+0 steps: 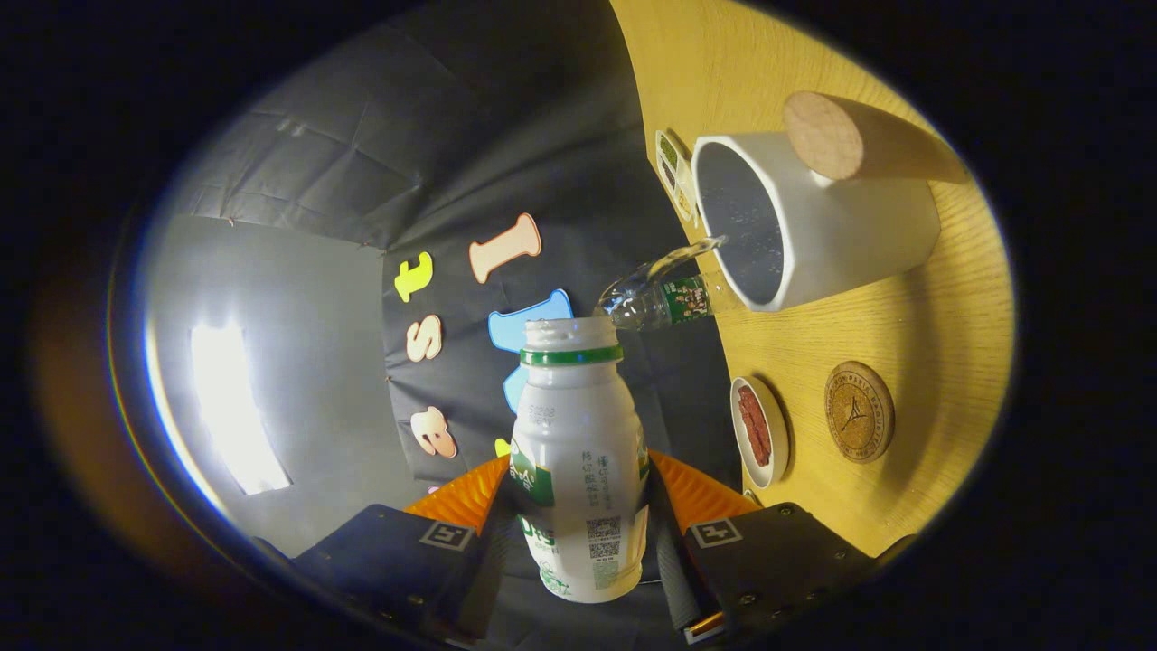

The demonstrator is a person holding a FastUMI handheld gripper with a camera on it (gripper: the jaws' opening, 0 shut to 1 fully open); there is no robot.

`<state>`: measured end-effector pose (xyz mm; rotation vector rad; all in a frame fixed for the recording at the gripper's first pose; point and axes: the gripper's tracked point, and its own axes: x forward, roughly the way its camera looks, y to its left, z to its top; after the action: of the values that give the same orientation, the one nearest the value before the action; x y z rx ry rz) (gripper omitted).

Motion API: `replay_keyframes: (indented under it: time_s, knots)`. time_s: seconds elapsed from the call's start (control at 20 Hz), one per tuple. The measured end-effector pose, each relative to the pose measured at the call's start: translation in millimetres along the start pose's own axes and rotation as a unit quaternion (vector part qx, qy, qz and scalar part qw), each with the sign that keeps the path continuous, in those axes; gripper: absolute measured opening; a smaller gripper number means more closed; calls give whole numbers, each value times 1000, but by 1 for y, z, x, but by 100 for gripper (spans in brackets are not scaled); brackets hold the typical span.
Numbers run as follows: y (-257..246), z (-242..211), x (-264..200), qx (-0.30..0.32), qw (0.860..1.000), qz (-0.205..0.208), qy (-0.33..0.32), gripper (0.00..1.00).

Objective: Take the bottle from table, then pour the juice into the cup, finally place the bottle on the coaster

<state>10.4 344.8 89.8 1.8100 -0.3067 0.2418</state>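
Note:
My gripper (pixel 580 520) is shut on a white plastic bottle (pixel 578 452) with a green neck ring and no cap, held between the fingers. The view is rolled to the side, so the wooden table (pixel 940 344) stands like a wall beyond the bottle. A clear stream of juice (pixel 660 276) arcs from the bottle's mouth into the white cup (pixel 813 226), which has a round wooden handle (pixel 850 140). The stream lands just inside the cup's rim. A round cork coaster (pixel 859 411) lies on the table beside the cup, bare.
A small white dish (pixel 759 432) holding something red sits next to the coaster, nearer the table's edge. A small printed card (pixel 676 174) lies at the table's edge by the cup. Black booth cloth hangs behind the bottle.

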Motion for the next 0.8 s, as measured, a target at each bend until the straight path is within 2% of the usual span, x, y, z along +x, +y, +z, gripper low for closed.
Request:
replay_keyframes:
  time_s: [0.8]
  knots:
    - [1, 0, -1, 26, 1000, 4, -7, 72]
